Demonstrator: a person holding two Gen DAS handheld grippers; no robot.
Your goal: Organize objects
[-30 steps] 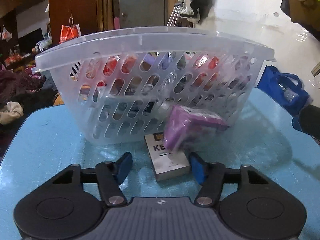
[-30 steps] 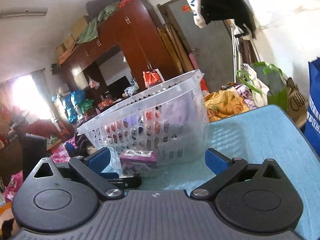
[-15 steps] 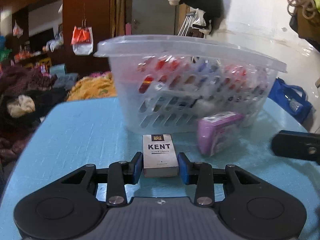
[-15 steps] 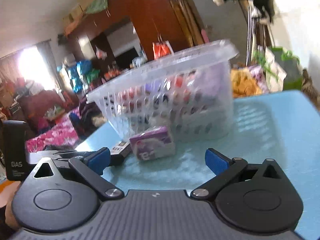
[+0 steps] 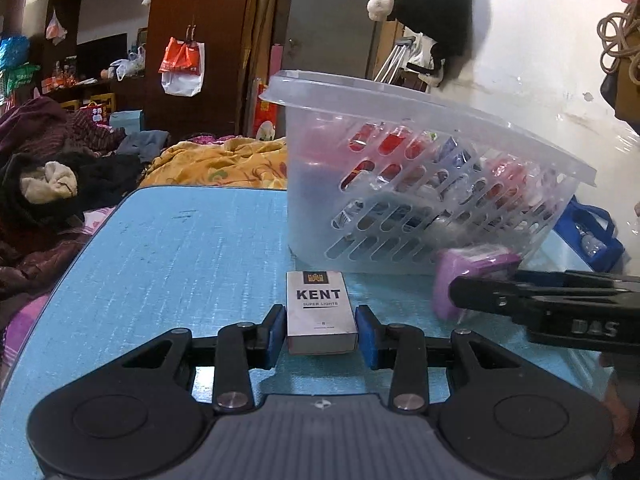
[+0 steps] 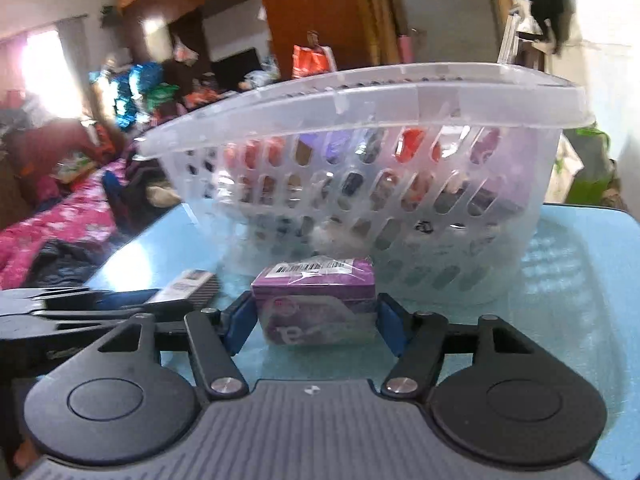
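Left wrist view: left gripper (image 5: 321,329) is straddling the KENT pack (image 5: 321,311), which lies flat on the blue table (image 5: 168,264) just short of the clear basket (image 5: 424,184). Pads are set on both long sides of the pack, a thin gap visible at each; not yet clamped, by the look of it. Pack's long axis runs straight along the fingers, toward the basket. Right gripper's finger is seen entering from the right, at the purple box (image 5: 472,276).

Right wrist view: right gripper (image 6: 314,322) is set around the purple box (image 6: 316,304), barcode face up, long axis across the fingers. Pads sit at both ends; contact cannot be confirmed. Box stands close to the basket (image 6: 360,152) wall; KENT pack (image 6: 188,286) lies to its left.

Judgement: each item is already centred in its own claw, so only closing is needed before lifting over the rim.
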